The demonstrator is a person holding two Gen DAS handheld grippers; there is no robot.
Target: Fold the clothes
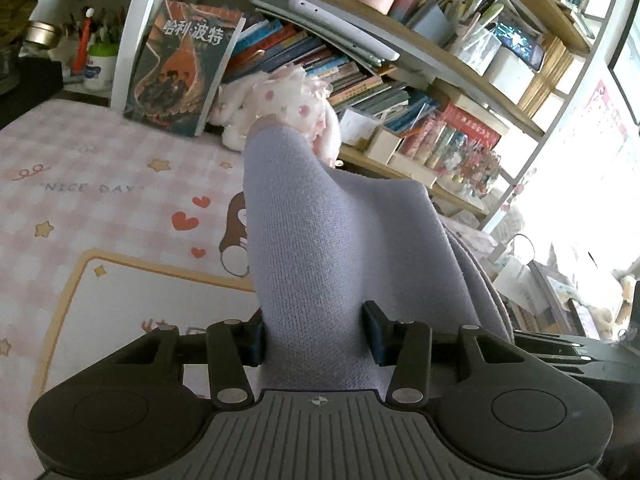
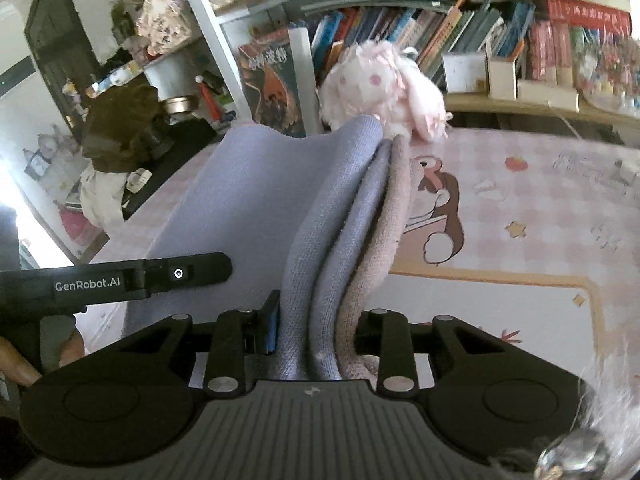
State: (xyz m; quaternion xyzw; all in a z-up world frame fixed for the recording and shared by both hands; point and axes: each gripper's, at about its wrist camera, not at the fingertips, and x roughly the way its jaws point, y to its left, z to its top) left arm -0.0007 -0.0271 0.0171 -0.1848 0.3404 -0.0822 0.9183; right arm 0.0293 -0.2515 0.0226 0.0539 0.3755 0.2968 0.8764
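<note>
A lavender knit garment (image 1: 320,248) is lifted above the pink checked table cover (image 1: 100,168). My left gripper (image 1: 316,336) is shut on a thick bunch of it, and the cloth rises away from the jaws. In the right wrist view my right gripper (image 2: 316,334) is shut on several stacked layers of the same garment (image 2: 256,200), lavender with a pinkish-beige inner layer (image 2: 384,240). The cloth stretches leftward between both grippers. The left gripper's body (image 2: 120,280) shows at the left in the right wrist view.
A pink plush toy (image 2: 384,84) sits at the back of the table by a standing book (image 1: 180,68). Bookshelves (image 1: 400,80) packed with books and boxes rise behind. A dark clutter pile (image 2: 120,128) stands off the table's left end.
</note>
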